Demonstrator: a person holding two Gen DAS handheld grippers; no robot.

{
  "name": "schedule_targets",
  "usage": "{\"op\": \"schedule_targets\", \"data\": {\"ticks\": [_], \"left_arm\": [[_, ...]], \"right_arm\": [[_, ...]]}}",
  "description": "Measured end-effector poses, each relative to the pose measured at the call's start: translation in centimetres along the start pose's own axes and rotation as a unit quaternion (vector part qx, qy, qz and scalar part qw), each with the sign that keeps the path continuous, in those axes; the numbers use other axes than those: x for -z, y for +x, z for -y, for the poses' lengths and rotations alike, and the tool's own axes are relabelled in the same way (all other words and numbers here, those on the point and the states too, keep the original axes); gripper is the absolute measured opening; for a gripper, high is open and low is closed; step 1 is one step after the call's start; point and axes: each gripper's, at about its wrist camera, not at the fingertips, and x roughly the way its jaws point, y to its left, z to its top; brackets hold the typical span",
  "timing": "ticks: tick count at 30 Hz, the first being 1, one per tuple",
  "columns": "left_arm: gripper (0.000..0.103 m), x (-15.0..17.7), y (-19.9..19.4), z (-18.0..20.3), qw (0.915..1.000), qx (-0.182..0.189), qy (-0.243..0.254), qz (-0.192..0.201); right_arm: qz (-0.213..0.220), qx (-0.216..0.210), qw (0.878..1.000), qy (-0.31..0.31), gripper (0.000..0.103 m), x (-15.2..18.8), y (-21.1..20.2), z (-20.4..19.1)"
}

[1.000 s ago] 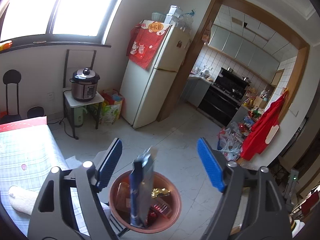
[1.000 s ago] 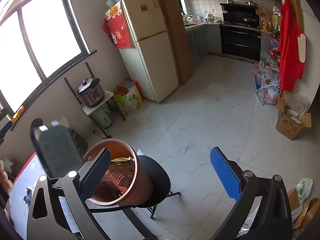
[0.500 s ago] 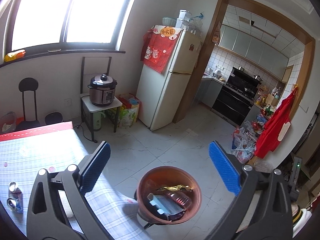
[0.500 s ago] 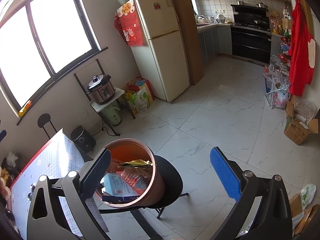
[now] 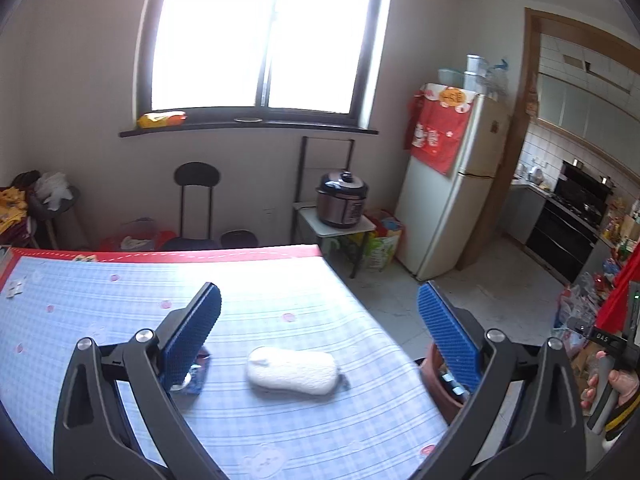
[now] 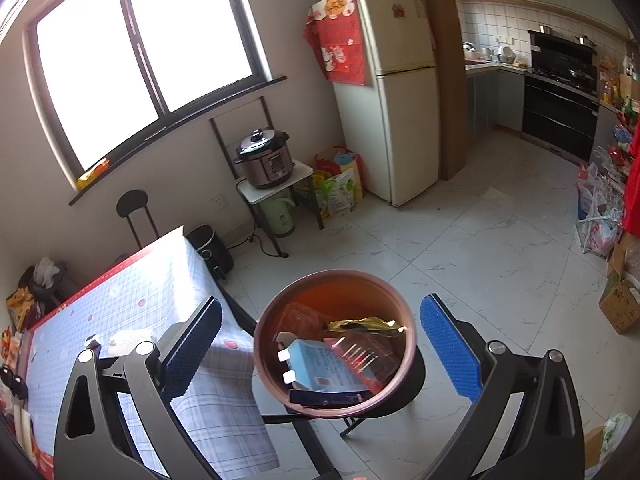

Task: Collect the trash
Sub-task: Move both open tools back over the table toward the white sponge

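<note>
left gripper spread wide and empty above the blue checked table, with a crumpled blue wrapper lying at about eight o'clock from the gap, half hidden behind the left pad, long axis unclear. nearer to that wrapper than the right gripper, likewise spread and empty, hanging over the brown bin on its stool. white sponge-like pad dead ahead at six o'clock, probably not trash.
</note>
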Motion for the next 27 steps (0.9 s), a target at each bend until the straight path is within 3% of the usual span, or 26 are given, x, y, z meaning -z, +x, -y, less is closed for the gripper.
{"op": "schedule_targets", "data": {"ticks": [6, 13, 27], "left_arm": [[0.097, 2.5, -3.9, -9.7, 0.9953, -0.077, -0.058, 0.0], [0.097, 6.0, -7.2, -19.1, 0.9843, -0.135, -0.114, -0.004], [0.097, 11.3, -6.1, -30.5, 0.9707, -0.16, -0.173, -0.047]], "right_arm": [[-0.019, -0.03, 0.997, -0.064, 0.098, 0.6, 1.2, -8.3], [-0.034, -0.052, 0.989, -0.136, 0.098, 1.6, 1.9, -17.6], [-0.093, -0.065, 0.962, -0.247, 0.098, 7.3, 6.8, -32.3]]}}
